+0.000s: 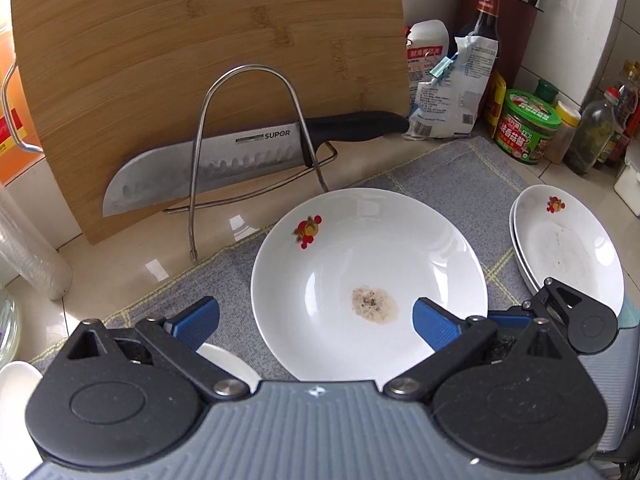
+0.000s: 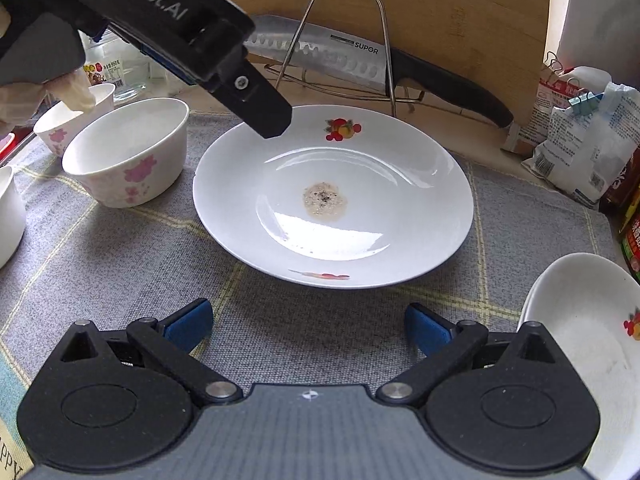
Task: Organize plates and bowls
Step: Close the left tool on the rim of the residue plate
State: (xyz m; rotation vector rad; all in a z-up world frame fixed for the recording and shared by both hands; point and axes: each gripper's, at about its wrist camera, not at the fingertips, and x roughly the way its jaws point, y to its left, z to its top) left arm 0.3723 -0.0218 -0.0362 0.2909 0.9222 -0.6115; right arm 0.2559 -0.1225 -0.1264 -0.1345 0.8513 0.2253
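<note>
A white plate (image 1: 360, 264) with a fruit print and a brown stain lies on the grey mat (image 1: 452, 176); it also shows in the right wrist view (image 2: 360, 216). My left gripper (image 1: 316, 322) is open and empty, its fingers spread over the plate's near rim. My right gripper (image 2: 308, 328) is open and empty, a short way in front of the plate. A stack of two similar plates (image 1: 568, 240) lies to the right, also seen in the right wrist view (image 2: 588, 336). A white bowl with pink flowers (image 2: 128, 152) stands left of the plate.
A bamboo cutting board (image 1: 208, 60) and a knife (image 1: 224, 160) rest in a wire rack (image 1: 248, 128) behind the plate. Bottles, jars and bags (image 1: 528, 128) crowd the back right. Smaller cups (image 2: 68, 120) and another white bowl (image 2: 8, 216) stand at the left.
</note>
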